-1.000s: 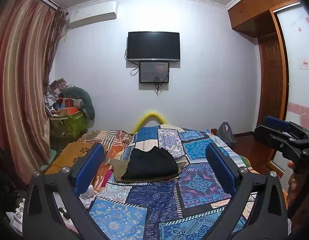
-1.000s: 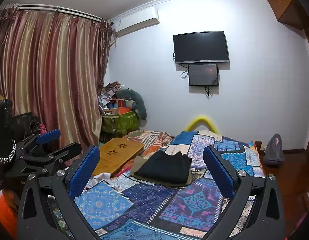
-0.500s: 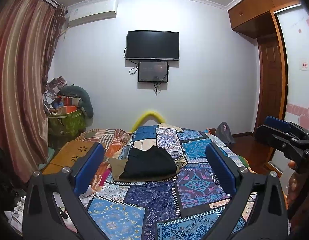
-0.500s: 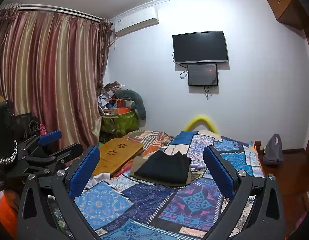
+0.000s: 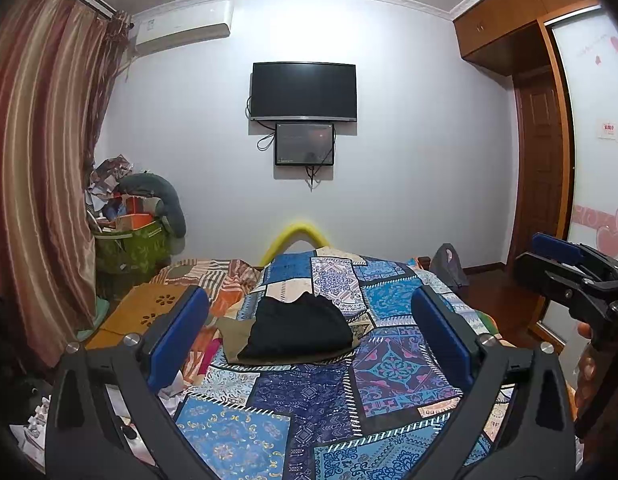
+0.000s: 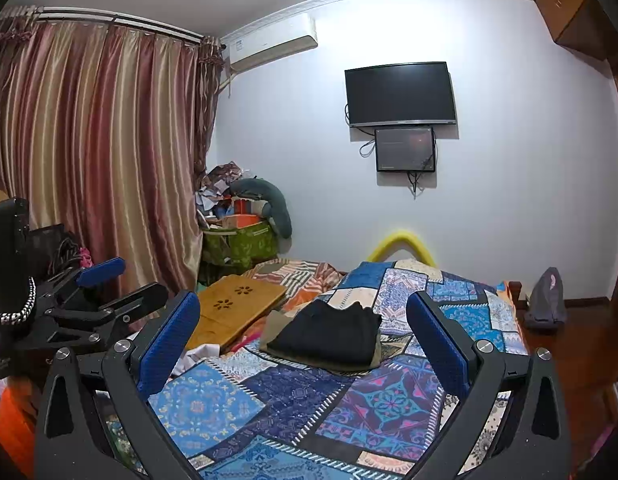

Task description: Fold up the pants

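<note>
Black pants [image 5: 299,330] lie folded into a compact stack on top of a folded olive-tan garment [image 5: 237,338], in the middle of a bed with a blue patchwork cover [image 5: 309,400]. My left gripper [image 5: 309,334] is held well back from the stack, open, with nothing between its blue pads. My right gripper [image 6: 303,338] is open too and held back over the near part of the bed, empty; the black pants [image 6: 329,336] show between its fingers, farther off. Each gripper appears at the edge of the other's view: the right gripper [image 5: 565,264] and the left gripper [image 6: 105,288].
A wooden lap tray [image 6: 233,304] and striped bedding [image 6: 301,276] lie on the bed's left side. A green bin of clutter [image 5: 129,240] stands by the curtain [image 5: 33,184]. A television [image 5: 303,91] hangs on the far wall. A grey bag [image 6: 547,300] sits on the floor at right.
The left wrist view has drifted slightly, so the pants stack sits a touch further left in frame. Both grippers stay open and the stack has not moved.
</note>
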The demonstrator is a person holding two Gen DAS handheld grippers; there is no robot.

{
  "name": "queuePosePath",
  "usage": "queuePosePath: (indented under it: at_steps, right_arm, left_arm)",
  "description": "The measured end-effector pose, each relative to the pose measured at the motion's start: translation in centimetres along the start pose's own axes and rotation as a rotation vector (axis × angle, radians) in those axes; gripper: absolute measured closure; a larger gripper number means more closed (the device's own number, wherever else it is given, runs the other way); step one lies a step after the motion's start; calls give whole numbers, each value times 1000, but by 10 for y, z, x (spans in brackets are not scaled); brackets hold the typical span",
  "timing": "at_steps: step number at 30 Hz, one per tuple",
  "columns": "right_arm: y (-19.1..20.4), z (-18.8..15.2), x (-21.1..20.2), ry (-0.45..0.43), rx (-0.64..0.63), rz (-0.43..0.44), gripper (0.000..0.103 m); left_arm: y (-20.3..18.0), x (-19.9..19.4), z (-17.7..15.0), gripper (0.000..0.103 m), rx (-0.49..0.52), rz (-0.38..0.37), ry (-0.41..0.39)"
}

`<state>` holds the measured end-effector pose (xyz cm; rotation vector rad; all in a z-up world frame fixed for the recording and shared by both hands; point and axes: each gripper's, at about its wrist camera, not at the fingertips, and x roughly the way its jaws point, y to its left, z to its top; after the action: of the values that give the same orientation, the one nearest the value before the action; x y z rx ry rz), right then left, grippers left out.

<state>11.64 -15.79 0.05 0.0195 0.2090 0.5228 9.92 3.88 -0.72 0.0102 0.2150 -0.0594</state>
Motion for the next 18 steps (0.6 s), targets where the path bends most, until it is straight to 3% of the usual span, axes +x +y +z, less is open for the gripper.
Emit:
queuePosePath:
  at_steps: [18]
  right_arm:
    - [-1,-1,1,3,9,-4,0]
  left_arm:
    - [1,6,0,1,2,-50,40]
